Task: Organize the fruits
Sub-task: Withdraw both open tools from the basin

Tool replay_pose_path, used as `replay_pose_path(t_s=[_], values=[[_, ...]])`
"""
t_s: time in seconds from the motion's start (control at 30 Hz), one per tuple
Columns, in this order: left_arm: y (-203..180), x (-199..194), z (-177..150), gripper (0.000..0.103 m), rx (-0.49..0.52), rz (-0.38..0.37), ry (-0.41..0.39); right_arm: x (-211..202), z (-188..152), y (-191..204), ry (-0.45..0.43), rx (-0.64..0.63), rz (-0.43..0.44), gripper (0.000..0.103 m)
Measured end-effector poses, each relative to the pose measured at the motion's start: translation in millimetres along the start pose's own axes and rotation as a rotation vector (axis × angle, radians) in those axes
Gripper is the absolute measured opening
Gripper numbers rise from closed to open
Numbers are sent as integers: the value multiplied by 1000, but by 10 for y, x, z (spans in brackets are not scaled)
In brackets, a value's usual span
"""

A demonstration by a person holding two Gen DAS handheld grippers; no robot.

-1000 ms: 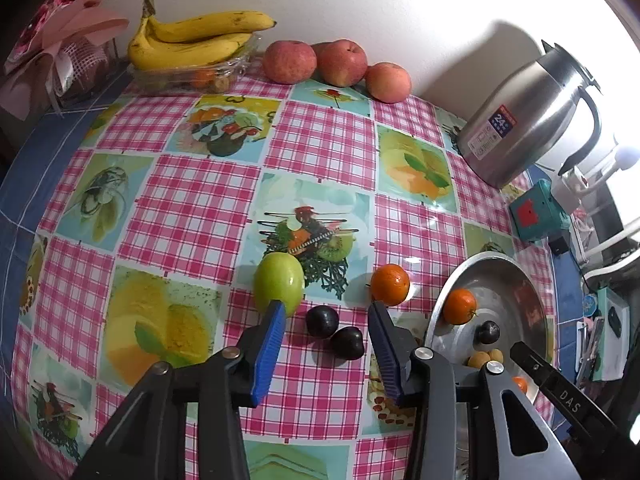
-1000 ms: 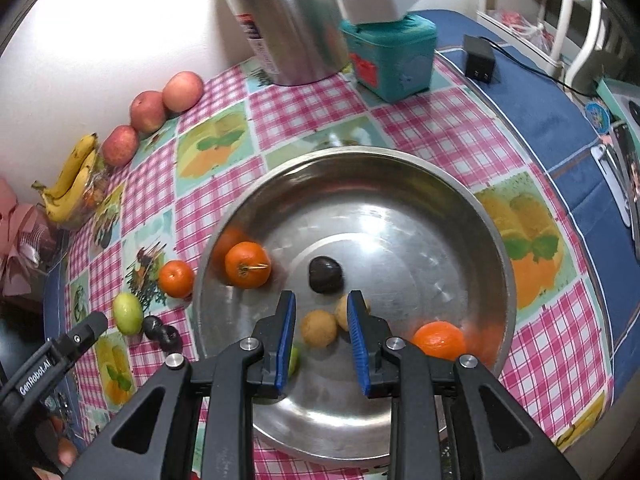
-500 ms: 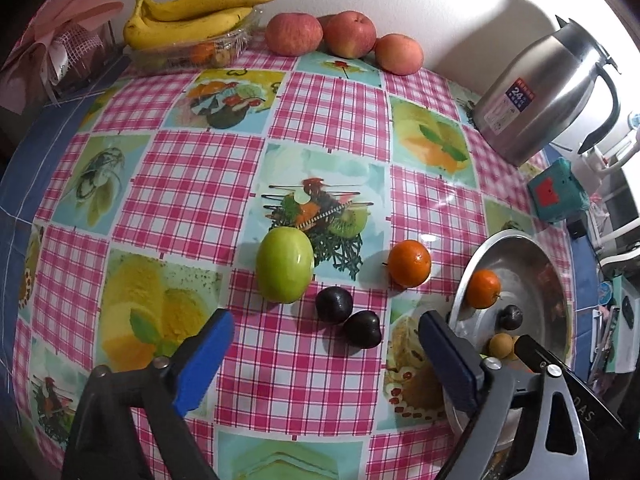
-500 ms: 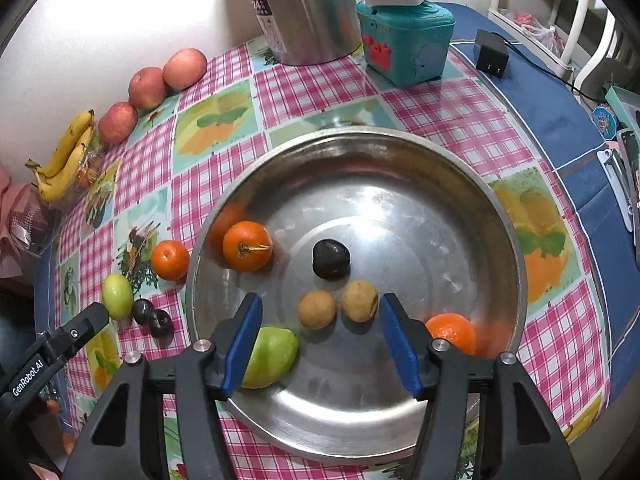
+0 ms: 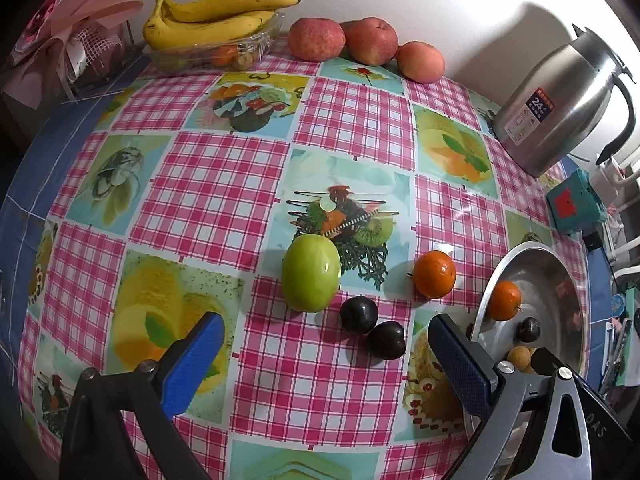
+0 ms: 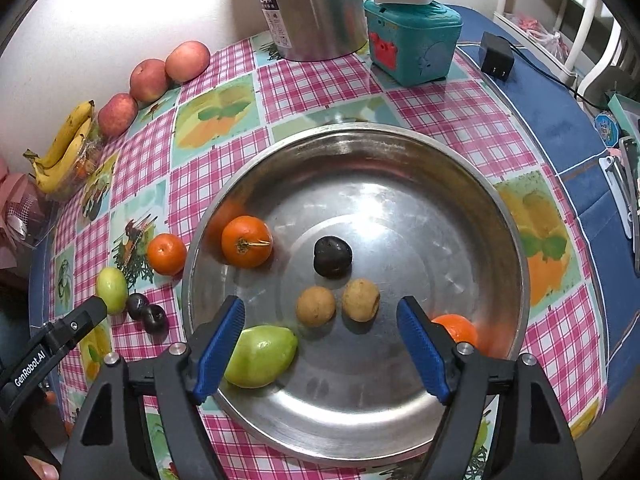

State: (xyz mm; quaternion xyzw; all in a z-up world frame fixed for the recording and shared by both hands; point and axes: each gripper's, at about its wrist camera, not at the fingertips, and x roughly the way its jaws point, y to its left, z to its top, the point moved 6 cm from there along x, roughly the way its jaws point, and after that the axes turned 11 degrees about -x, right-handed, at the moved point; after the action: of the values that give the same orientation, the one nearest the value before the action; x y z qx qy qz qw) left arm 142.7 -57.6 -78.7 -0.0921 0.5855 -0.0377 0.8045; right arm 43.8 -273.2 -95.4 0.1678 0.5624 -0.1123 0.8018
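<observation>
Both tools gape empty over fruit and bowl.

The right tool (image 6: pixel 320 332), blue ribbed pads on black arms, has just been opening, nothing between its pads, above the round shiny steel bowl (image 6: pixel 500 216). By its left pad a smooth green pear-shaped fruit (image 6: pixel 262 356) lies on its side, long axis across the bowl floor, near two dull tan balls (image 6: pixel 316 306). The left tool (image 5: pixel 324 354) has likewise just spread wide above two dark glossy plums (image 5: pixel 359 314) on the checked oilcloth worktop (image 5: pixel 208 192).
</observation>
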Motion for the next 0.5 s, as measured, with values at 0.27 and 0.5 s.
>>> replay_pose_path(t_s=[0.27, 0.5], values=[[17, 7, 3, 103, -9, 5, 0, -20, 12, 17, -30, -23, -16, 95], [16, 0, 4, 103, -15, 3, -2, -25, 24, 29, -41, -39, -15, 95]])
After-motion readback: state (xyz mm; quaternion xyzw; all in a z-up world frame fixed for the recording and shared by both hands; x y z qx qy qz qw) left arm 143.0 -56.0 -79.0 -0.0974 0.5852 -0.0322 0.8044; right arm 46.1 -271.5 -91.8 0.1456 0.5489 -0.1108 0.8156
